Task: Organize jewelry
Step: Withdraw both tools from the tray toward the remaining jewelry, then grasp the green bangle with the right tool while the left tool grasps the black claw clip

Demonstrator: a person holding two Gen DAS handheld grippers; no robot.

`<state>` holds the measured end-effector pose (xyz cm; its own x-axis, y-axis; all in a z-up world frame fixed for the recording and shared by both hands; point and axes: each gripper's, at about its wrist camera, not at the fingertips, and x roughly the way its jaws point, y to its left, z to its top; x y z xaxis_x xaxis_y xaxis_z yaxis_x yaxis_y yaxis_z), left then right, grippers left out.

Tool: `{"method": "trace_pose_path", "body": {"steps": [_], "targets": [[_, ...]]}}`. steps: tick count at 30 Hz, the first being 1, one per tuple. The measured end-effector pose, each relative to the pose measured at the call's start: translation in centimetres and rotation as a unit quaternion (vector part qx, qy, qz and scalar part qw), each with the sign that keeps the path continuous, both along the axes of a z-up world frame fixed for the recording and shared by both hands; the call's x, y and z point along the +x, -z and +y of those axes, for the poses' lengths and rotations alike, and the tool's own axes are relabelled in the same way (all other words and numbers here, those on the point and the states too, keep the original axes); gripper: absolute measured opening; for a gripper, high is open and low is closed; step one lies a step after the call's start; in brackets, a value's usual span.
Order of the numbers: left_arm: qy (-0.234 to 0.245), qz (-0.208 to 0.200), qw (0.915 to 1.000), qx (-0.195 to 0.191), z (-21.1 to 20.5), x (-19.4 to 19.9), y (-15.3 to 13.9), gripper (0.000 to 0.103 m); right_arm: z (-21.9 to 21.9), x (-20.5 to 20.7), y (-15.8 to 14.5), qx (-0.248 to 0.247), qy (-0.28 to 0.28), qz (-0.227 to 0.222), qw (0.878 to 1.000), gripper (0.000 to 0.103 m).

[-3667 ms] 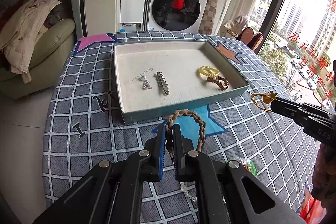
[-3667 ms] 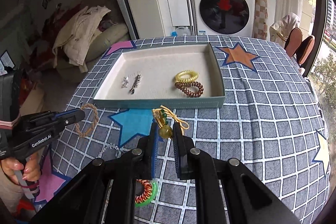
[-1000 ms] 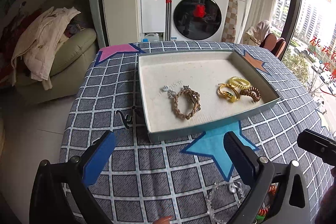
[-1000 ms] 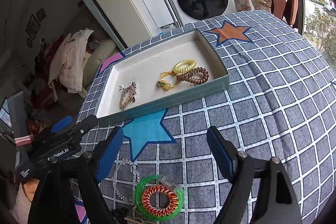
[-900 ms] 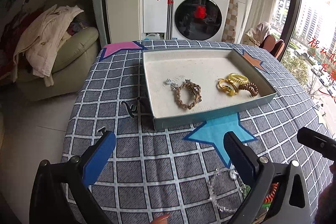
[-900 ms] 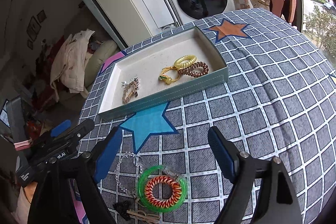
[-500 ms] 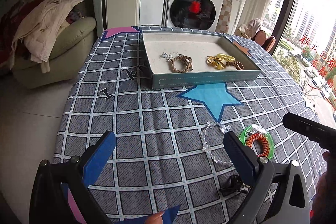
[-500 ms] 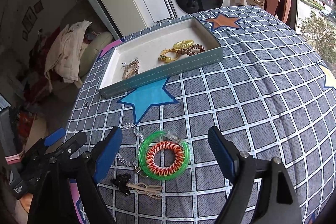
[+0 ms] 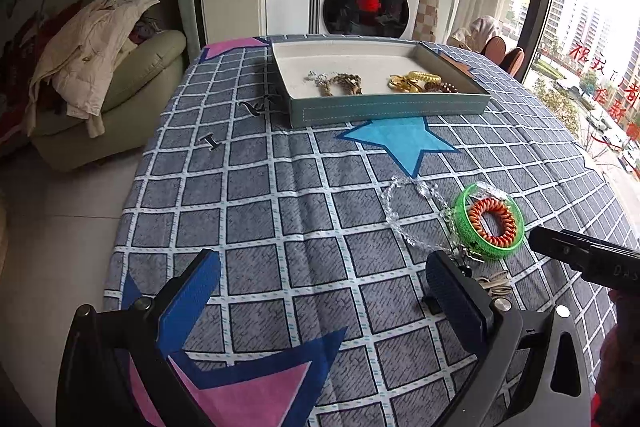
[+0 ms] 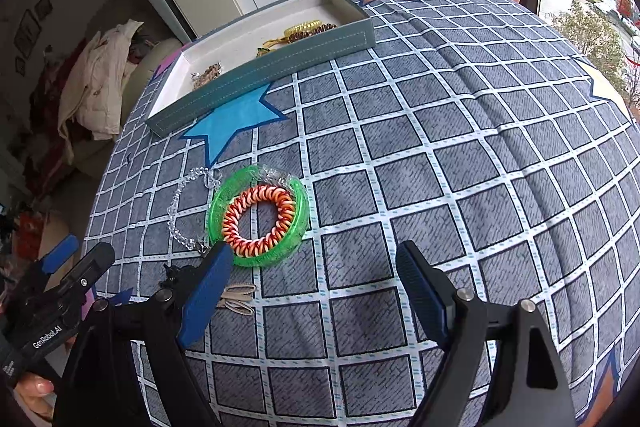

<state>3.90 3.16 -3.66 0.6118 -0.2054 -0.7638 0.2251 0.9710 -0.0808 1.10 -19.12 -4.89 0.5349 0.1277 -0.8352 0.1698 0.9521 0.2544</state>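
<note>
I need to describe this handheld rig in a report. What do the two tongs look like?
Both tongs, left and right, are alike: black angular frames with silver screws, and two long fingers faced with blue ribbed pads. The left tool's black body carries white lettering reading GenRobot.AI; the right tool's shows letters like DAS.

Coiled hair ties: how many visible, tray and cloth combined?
3. Yellow coil and brown coil lie in the tray, right end. The orange-and-cream coil lies on the cloth inside the green bangle. The tray wall may hide more.
</note>
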Motion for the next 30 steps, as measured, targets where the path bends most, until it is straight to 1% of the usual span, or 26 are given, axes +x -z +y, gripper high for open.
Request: {"method": "trace_pose_path", "body": {"steps": [2,9,16,18,20,21,23,26,29,30], "targets": [[0.005,0.003,1.0,-0.006,-0.3,-0.3,0.1,0.103,0.0,-0.1,0.1,-0.004,0.0,-0.001,1.0,0.086],[0.037,0.008,0.9992,0.008,-2.7,-1.3,0.6,0.103,-0.7,0.2,-0.2,-0.003,0.009,-0.003,1.0,0.086],[0.046,0.017,0.9987,0.016,-4.0,-1.7,1.3,0.103,-1.1,0.9,-0.4,-0.005,0.013,-0.004,1.0,0.085],[0.048,0.02,0.9985,0.019,-4.1,-1.7,1.5,0.103,-0.9,1.1,-0.2,-0.007,0.007,-0.002,1.0,0.081],[0.049,0.022,0.9983,0.021,-4.3,-1.7,1.7,0.103,-0.7,1.3,0.0,-0.011,0.002,0.002,1.0,0.073],[0.05,0.024,0.9982,0.023,-4.4,-1.7,1.8,0.103,-0.7,1.5,0.2,-0.01,0.001,0.004,1.0,0.071],[0.052,0.027,0.998,0.025,-4.6,-1.8,2.1,0.103,-0.7,1.7,0.4,-0.007,0.0,0.007,1.0,0.061],[0.054,0.026,0.9978,0.028,-5.0,-1.8,2.2,0.103,-0.5,2.0,0.6,-0.013,-0.004,0.007,1.0,0.052],[0.054,0.024,0.9977,0.034,-5.4,-1.7,2.4,0.103,-0.4,2.1,0.6,-0.016,-0.008,0.007,1.0,0.046],[0.053,0.024,0.9977,0.035,-5.4,-1.7,2.4,0.103,-0.5,2.1,0.6,-0.018,-0.008,0.007,1.0,0.046]]}}
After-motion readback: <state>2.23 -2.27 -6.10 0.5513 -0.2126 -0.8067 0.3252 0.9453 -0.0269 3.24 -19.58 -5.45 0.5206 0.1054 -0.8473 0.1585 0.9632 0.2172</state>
